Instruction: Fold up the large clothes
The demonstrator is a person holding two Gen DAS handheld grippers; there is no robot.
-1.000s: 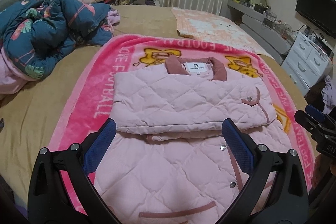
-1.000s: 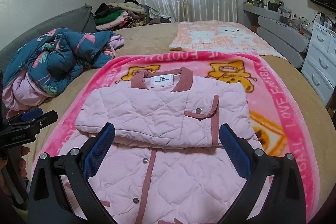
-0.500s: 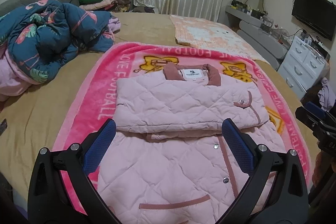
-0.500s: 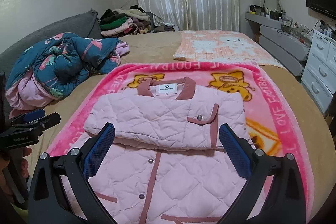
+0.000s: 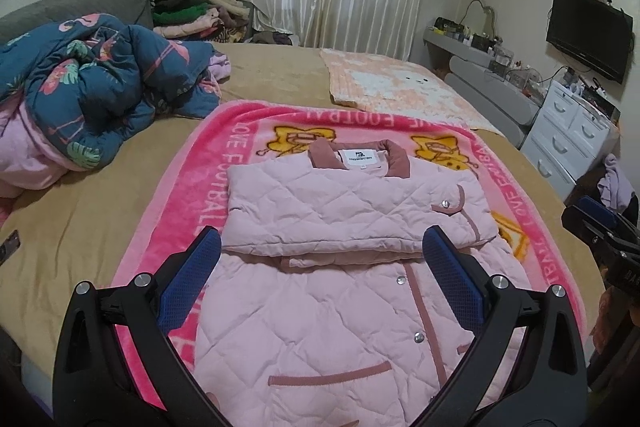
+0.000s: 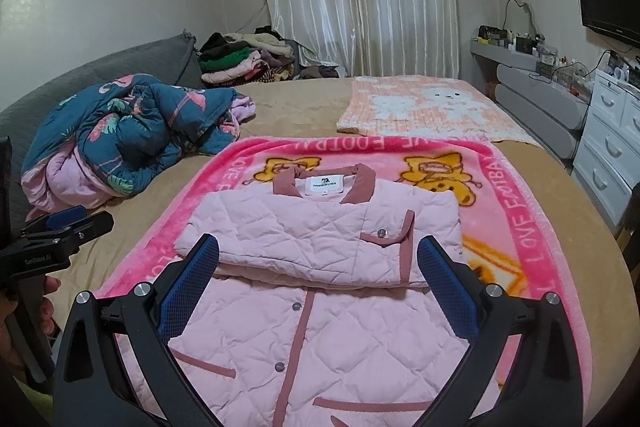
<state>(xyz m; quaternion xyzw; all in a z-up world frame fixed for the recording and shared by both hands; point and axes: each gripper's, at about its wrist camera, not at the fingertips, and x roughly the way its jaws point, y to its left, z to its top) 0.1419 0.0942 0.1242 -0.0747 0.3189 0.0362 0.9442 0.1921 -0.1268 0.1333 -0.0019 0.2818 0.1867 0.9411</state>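
A pink quilted jacket point(image 5: 344, 291) with dusty-rose trim lies on a pink cartoon blanket point(image 5: 200, 187) on the bed. Its sleeves are folded across the chest in a band point(image 5: 352, 215) below the collar. It also shows in the right wrist view point(image 6: 320, 327). My left gripper point(image 5: 320, 267) is open and empty, held above the jacket's lower half. My right gripper point(image 6: 318, 275) is open and empty, also above the lower half. The right gripper's tip shows at the right edge of the left wrist view point(image 5: 600, 231). The left gripper's tip shows at the left edge of the right wrist view point(image 6: 60, 231).
A crumpled blue flamingo quilt point(image 5: 88, 91) lies at the left of the bed. A peach towel point(image 5: 400, 87) lies at the far right. A clothes pile point(image 5: 192, 15) sits by the curtains. White drawers point(image 5: 572, 143) and a TV point(image 5: 588, 31) stand to the right.
Both grippers have drawn back and risen from the jacket, so more of its lower half and hem shows. Both stay open. The jacket has not moved.
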